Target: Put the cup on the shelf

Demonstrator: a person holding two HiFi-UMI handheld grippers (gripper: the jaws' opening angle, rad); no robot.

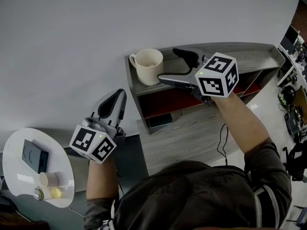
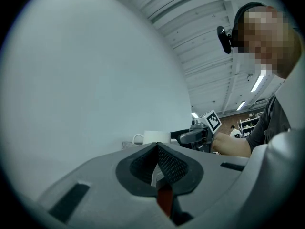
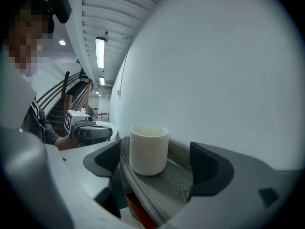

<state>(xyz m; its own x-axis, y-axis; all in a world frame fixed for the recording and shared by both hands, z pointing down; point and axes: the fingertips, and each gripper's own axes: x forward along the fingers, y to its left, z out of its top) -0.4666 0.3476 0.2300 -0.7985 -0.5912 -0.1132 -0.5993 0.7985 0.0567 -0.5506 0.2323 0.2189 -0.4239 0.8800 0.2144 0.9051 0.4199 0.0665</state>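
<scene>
A cream mug (image 1: 147,65) stands upright at the left end of the grey wooden shelf's top board (image 1: 249,56), its handle pointing left. My right gripper (image 1: 169,64) is open just to the right of the mug, its jaws apart and not touching it. In the right gripper view the mug (image 3: 148,149) sits on the board (image 3: 178,178) a little ahead of the spread jaws of the right gripper (image 3: 157,168). My left gripper (image 1: 119,96) hangs shut and holding nothing, below and left of the shelf. From the left gripper view, the mug (image 2: 155,137) shows beyond the left gripper's (image 2: 157,149) closed jaws.
A white wall runs behind the shelf. A dark flat device (image 1: 159,120) lies on a lower board. At lower left, a round white table (image 1: 14,186) carries a dark box (image 1: 34,156) and a paper cup (image 1: 48,179). A cable (image 1: 221,147) trails over the wooden surface.
</scene>
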